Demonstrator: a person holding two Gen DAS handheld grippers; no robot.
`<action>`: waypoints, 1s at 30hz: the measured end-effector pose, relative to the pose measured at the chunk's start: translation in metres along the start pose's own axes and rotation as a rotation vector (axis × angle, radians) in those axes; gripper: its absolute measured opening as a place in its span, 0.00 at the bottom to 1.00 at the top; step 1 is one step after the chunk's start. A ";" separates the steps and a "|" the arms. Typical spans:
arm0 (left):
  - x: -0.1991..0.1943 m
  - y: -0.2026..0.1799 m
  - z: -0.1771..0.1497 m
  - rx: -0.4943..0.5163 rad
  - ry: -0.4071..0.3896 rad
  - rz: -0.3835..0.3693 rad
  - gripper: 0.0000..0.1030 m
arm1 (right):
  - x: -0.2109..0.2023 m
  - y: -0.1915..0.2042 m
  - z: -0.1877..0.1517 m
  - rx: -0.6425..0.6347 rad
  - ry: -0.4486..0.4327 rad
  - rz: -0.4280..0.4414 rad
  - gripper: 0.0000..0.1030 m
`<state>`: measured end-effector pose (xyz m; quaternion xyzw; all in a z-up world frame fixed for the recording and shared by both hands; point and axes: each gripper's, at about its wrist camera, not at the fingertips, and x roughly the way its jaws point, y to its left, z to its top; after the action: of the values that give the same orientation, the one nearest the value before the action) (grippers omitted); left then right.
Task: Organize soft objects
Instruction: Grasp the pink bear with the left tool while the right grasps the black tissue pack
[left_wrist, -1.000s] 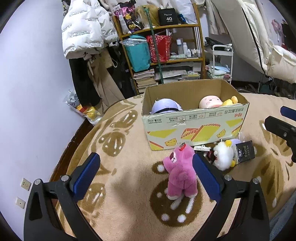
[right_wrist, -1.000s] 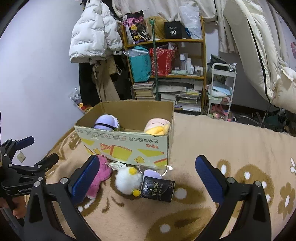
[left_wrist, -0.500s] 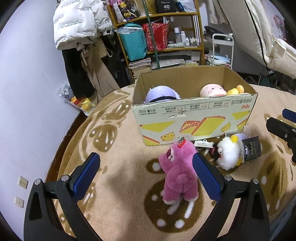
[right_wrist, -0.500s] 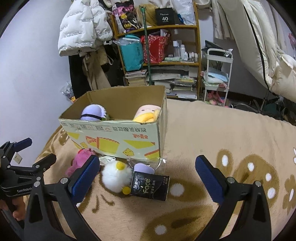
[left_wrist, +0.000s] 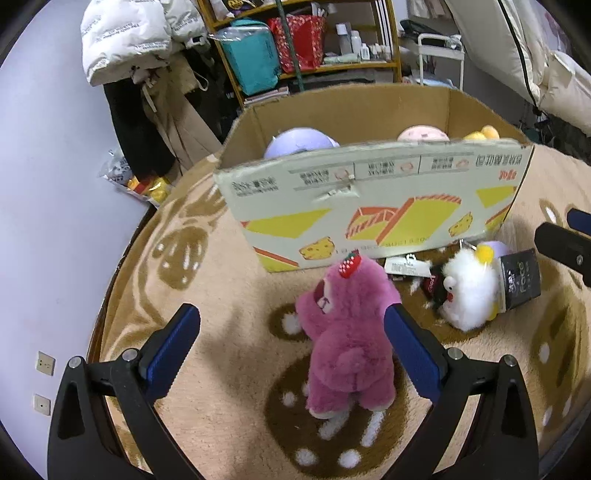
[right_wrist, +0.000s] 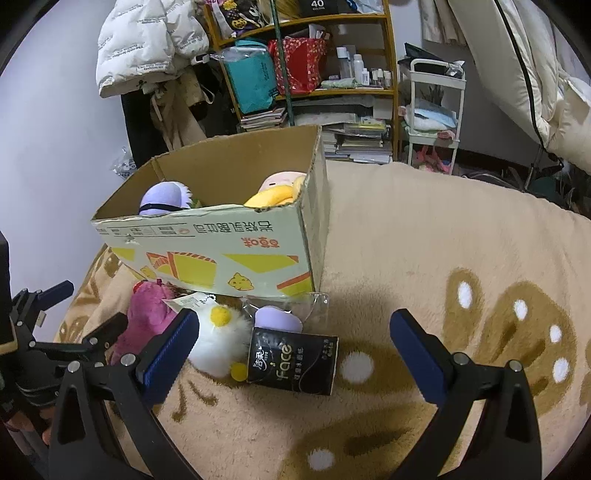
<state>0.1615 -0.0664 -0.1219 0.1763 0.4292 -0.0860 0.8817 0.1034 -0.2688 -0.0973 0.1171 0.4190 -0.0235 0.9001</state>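
A pink plush bear (left_wrist: 347, 332) with a strawberry on its head stands on the beige blanket (left_wrist: 221, 398), in front of a cardboard box (left_wrist: 369, 210). My left gripper (left_wrist: 291, 343) is open, its right pad beside the bear's flank. To the bear's right lie a white fluffy toy (left_wrist: 467, 291) and a black tissue pack (left_wrist: 519, 282). Inside the box are a purple plush (left_wrist: 299, 142) and a pink and yellow plush (left_wrist: 424, 133). My right gripper (right_wrist: 293, 349) hangs open above the tissue pack (right_wrist: 293, 360), with the white toy (right_wrist: 218, 339) by its left pad.
A small purple item in clear packaging (right_wrist: 277, 317) lies against the box (right_wrist: 229, 258). Behind stand a cluttered yellow shelf (right_wrist: 306, 62), a white cart (right_wrist: 436, 110) and hanging coats (right_wrist: 147, 40). A wall (left_wrist: 48, 184) borders the bed's left edge. Bare blanket (right_wrist: 461, 240) stretches to the right.
Both grippers have moved forward and down toward the toys. The pink bear now sits between the left gripper's pads; the tissue pack and white toy are closer under the right gripper.
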 end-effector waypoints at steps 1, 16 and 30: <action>0.003 -0.001 -0.001 0.003 0.010 -0.003 0.96 | 0.002 0.000 0.000 0.002 0.004 -0.002 1.00; 0.033 -0.006 -0.010 -0.013 0.116 -0.054 0.96 | 0.041 -0.010 -0.010 0.056 0.152 -0.022 0.91; 0.059 -0.001 -0.020 -0.076 0.235 -0.136 0.88 | 0.061 -0.006 -0.021 0.039 0.253 -0.007 0.76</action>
<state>0.1836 -0.0596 -0.1797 0.1219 0.5434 -0.1080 0.8235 0.1258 -0.2665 -0.1577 0.1354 0.5290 -0.0198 0.8375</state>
